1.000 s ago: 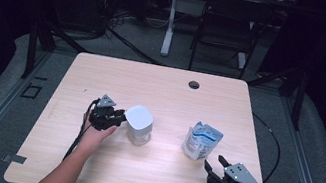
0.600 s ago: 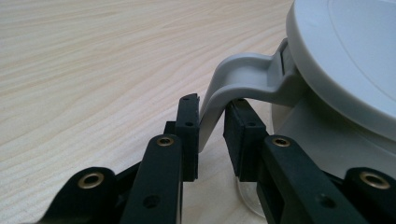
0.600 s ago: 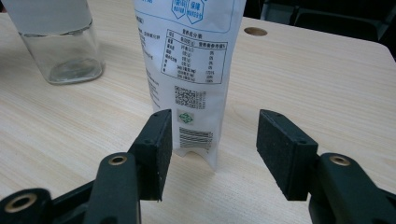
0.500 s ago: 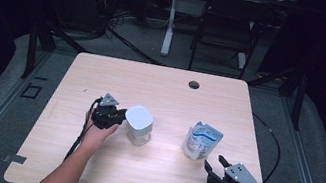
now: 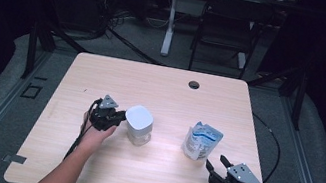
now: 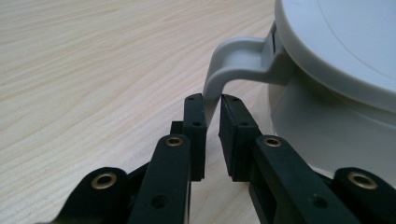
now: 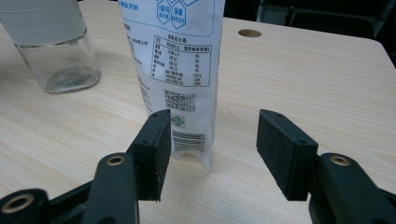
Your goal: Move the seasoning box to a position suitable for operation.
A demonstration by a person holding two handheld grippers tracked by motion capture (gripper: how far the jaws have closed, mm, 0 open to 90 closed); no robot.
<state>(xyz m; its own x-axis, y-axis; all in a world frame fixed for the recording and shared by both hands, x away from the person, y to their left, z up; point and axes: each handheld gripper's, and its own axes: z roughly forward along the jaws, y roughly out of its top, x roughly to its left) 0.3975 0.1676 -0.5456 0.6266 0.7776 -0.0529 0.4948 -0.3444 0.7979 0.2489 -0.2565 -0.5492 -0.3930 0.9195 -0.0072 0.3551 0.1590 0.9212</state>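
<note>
A clear glass jar [image 5: 137,132] with a white lid [image 5: 139,117] stands left of the table's middle. A grey tab [image 6: 236,53] curves down from the lid's [image 6: 345,37] edge. My left gripper [image 5: 121,116] lies level at the jar's left side. Its jaws have just been closing, and the left gripper [image 6: 212,105] is now shut on the tab's lower end. A white and blue printed pouch [image 5: 202,141] stands upright to the right. My right gripper [image 5: 216,162] sits open just in front of it. The pouch [image 7: 177,56] stands beyond the right gripper's [image 7: 210,135] tips, untouched.
The wooden table [image 5: 165,94] has a round cable hole [image 5: 194,84] near its far edge. A folding chair [image 5: 221,36] and a white stand [image 5: 170,21] are on the floor behind. Cables trail from both grippers. The jar [image 7: 56,51] shows left of the pouch in the right gripper view.
The left gripper's jaws have drawn together at the jar lid's tab. Both hands, the jar and the pouch have kept their places.
</note>
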